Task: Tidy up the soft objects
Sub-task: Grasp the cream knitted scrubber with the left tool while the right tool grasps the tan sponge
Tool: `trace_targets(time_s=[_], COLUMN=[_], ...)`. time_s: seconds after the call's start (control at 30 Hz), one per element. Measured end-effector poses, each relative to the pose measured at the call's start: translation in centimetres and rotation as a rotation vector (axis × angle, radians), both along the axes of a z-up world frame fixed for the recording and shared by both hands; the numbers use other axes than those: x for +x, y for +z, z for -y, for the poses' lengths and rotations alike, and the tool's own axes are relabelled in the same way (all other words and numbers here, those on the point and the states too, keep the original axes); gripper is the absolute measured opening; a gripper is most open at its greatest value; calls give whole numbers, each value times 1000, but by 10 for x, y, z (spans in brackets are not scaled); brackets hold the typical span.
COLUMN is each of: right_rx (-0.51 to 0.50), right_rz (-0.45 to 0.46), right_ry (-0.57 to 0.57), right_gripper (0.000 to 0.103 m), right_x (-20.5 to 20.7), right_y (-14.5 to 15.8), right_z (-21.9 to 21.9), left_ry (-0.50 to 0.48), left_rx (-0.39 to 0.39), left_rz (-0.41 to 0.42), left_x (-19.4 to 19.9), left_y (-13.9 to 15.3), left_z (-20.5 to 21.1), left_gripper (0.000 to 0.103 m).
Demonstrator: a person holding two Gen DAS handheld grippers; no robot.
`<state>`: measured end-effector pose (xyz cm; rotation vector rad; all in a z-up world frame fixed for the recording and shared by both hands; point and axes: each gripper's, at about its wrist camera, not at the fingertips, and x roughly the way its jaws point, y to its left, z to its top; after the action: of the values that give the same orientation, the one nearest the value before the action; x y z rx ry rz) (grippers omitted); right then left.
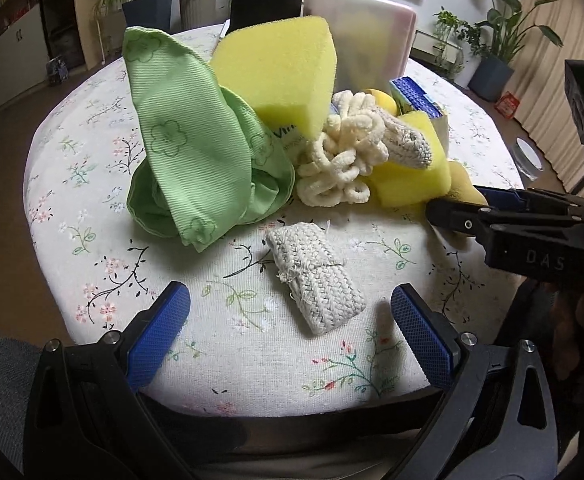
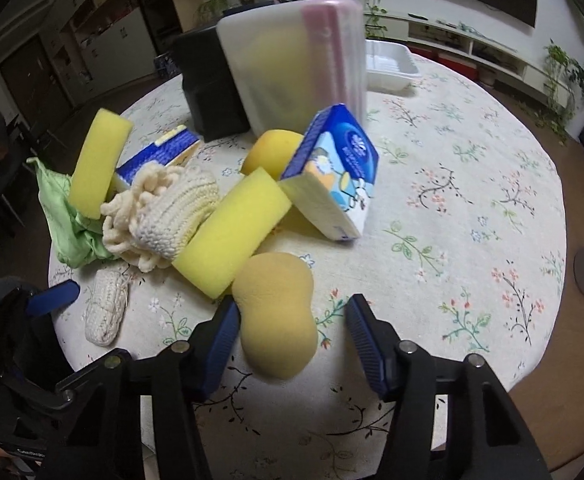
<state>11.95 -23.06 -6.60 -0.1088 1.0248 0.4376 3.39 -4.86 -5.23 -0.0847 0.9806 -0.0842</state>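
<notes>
Tan sponge, peanut-shaped, lies flat on the worktop betw. the right tool's blue pads. Left pad is touching or nearly touching its flank, right pad is clear w/ a gap, so no grip yet. Risk: one-sided contact could shove the sponge sideways or squash it so it springs out; a shallow bite on the rounded end may slip.

Left tool is released, wide apart, hovering over the woven grey-white pad, nothing held. Risk: tips may snag the floral cloth under it.

Further back, the pile: yellow sponge block lies just beside the tan one, probably touching, so it could get dragged. Knitted cream bundle, green cloth, blue tissue pack leaning, may topple if nudged. Frosted bin stands behind all that, so the reach goes over the pile.
</notes>
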Motion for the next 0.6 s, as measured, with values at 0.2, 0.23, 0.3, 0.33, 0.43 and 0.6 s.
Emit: trace_targets(time_s=[0.2, 0.23, 0.3, 0.33, 0.43, 0.6], right_rx=[-42, -54, -73, -73, -59, -34], right_rz=[31, 44, 68, 74, 83, 90], right_ry=[35, 44, 60, 62, 58, 55], right_gripper=[58, 58, 59, 59, 56, 41], right_x=[-3, -6, -10, -11, -13, -12], right_y=[-1, -2, -2, -3, -4, -3], right_z=[-5, -7, -9, -10, -8, -2], left_ry=[24, 31, 44, 48, 54, 39], left_rx=[15, 24, 42, 51, 76, 94], left_rz=[-20, -23, -26, -28, -35, -47], left_x=[3, 4, 6, 6, 12, 14], left_y=[-2, -2, -1, 0, 2, 6], left_z=[0, 1, 2, 3, 7, 16], left_gripper=[99, 97, 86, 82, 64, 41])
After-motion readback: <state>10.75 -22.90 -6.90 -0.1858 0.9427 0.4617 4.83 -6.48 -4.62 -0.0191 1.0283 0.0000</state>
